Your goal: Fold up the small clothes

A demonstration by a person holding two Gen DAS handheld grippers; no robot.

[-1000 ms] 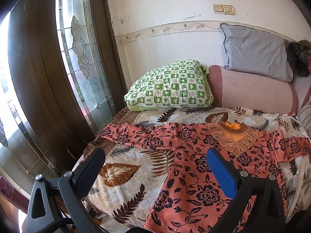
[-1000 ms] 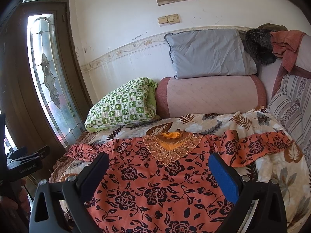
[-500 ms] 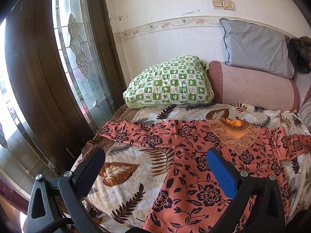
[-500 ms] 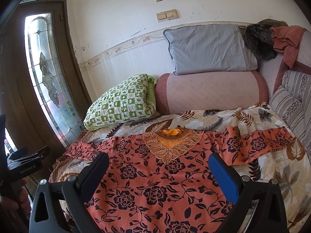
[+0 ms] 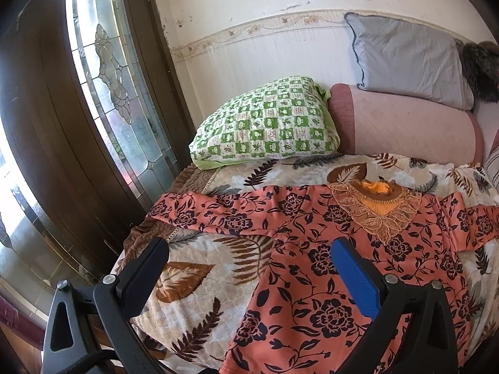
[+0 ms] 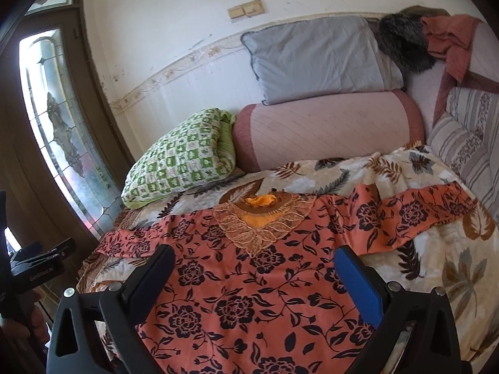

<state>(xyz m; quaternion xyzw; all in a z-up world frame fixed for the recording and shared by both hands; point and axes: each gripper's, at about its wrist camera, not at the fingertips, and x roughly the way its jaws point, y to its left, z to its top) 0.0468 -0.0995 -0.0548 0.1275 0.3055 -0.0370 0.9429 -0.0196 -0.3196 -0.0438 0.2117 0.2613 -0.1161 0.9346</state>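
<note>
Left wrist: both tongs (image 5: 249, 268) (image 6: 254, 275) spread above the flat floral dress (image 5: 312, 265), hem nearest them.

Daylight through a leaded-glass door (image 5: 103, 71) — cream wall (image 6: 174, 31), leaf-print bedspread (image 5: 205, 274), stacked pillows (image 6: 312, 59).

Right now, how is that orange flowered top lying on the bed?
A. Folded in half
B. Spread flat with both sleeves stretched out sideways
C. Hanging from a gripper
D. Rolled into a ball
B: the orange flowered top lies flat on the leaf-print bedspread, sleeves out to each side, and both the left gripper and right gripper are open and hold nothing.
</note>
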